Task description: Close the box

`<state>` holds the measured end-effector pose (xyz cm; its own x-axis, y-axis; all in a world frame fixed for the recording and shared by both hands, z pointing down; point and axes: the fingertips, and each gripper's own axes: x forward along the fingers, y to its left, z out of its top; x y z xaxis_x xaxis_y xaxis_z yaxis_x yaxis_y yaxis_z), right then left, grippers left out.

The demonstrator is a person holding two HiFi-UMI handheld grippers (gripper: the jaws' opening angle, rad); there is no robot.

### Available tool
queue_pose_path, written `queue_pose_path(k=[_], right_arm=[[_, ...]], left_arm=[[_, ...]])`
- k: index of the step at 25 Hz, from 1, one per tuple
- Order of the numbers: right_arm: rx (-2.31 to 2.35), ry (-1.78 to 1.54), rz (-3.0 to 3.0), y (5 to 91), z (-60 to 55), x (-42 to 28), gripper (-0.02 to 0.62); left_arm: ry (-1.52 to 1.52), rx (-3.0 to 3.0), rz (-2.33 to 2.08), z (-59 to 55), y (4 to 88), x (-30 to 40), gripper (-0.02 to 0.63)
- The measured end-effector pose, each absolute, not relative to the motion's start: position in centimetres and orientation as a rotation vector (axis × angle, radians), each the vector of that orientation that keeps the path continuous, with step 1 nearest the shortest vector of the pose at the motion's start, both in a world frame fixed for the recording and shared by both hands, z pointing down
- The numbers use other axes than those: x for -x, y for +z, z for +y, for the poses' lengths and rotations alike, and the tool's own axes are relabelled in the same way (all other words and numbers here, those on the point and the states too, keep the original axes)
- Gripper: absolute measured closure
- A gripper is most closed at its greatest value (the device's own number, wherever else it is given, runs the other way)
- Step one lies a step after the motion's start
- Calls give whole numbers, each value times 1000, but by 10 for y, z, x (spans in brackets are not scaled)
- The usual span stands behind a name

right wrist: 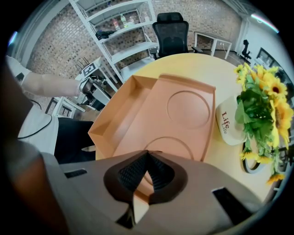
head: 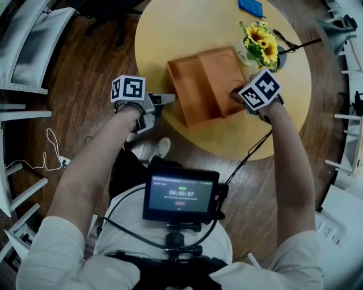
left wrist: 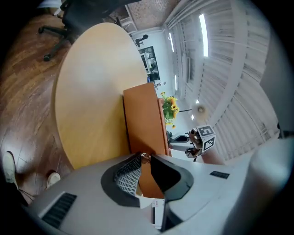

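An orange cardboard box (head: 186, 93) lies on the round table (head: 170, 28), and its lid (head: 222, 72) with two round embossed circles rests slanted over its right part. My left gripper (head: 169, 99) is shut, and its tips touch the box's left outer wall (left wrist: 144, 119). My right gripper (head: 234, 96) is shut too, its tips at the lid's near edge (right wrist: 183, 110). The right gripper view shows the uncovered left part of the box (right wrist: 115, 121) beyond my right gripper (right wrist: 147, 153). My left gripper (left wrist: 144, 157) looks along the box wall towards the right gripper's marker cube (left wrist: 206, 136).
A white mug (head: 244, 54) and a pot of sunflowers (head: 262, 42) stand just behind the lid on the right. A blue object (head: 250, 7) lies at the table's far edge. A black office chair (right wrist: 172, 27) and white shelves (right wrist: 124, 27) stand beyond the table.
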<state>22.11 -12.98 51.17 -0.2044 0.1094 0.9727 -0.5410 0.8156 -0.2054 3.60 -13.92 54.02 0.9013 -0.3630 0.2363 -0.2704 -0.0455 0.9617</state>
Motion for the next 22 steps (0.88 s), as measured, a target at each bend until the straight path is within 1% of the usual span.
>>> queue_pose_path(k=[13,22], right_arm=[[-339,610,-1699,511,-129,-217,594],[-326,613,-1700,511,-129,-218,594]], left_arm=[[-143,-1641,-508,-138,537,-31,543],[-119,-1714,-535,-137,533,-33,543]])
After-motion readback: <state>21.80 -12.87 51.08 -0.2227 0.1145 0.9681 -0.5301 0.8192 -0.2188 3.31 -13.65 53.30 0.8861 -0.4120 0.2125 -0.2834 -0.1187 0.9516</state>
